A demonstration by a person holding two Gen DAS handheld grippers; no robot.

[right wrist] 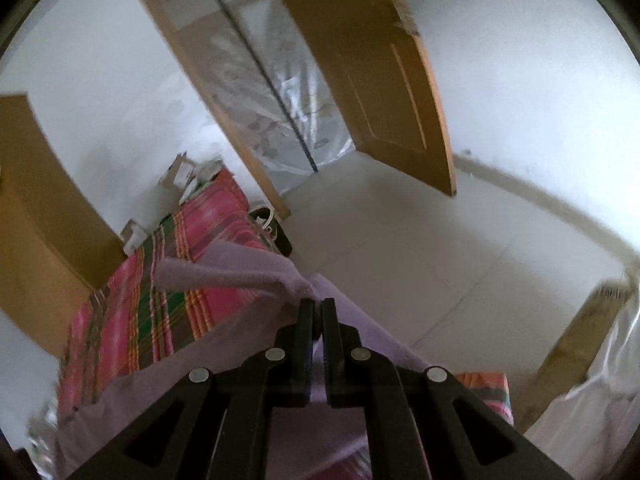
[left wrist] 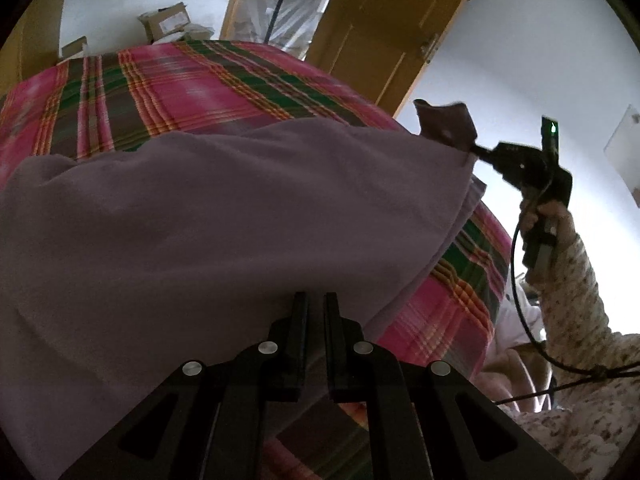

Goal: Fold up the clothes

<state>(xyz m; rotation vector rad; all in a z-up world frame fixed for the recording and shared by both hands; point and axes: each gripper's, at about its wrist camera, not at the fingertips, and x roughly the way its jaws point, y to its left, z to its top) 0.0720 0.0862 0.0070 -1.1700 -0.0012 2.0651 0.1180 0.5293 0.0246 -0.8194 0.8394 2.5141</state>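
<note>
Lilac cloth [left wrist: 224,216] hangs stretched between my two grippers above the plaid bedspread [left wrist: 180,84]; my left gripper [left wrist: 316,300] pinches its near edge, my right gripper [right wrist: 317,304] pinches a lifted corner, fingers pressed together

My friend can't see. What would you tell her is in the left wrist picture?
A big lilac cloth lies over a pink and green plaid bedspread. The left tool pinches its near edge, and the right tool, held in a hand, lifts a far corner. A wooden door stands behind.
</note>
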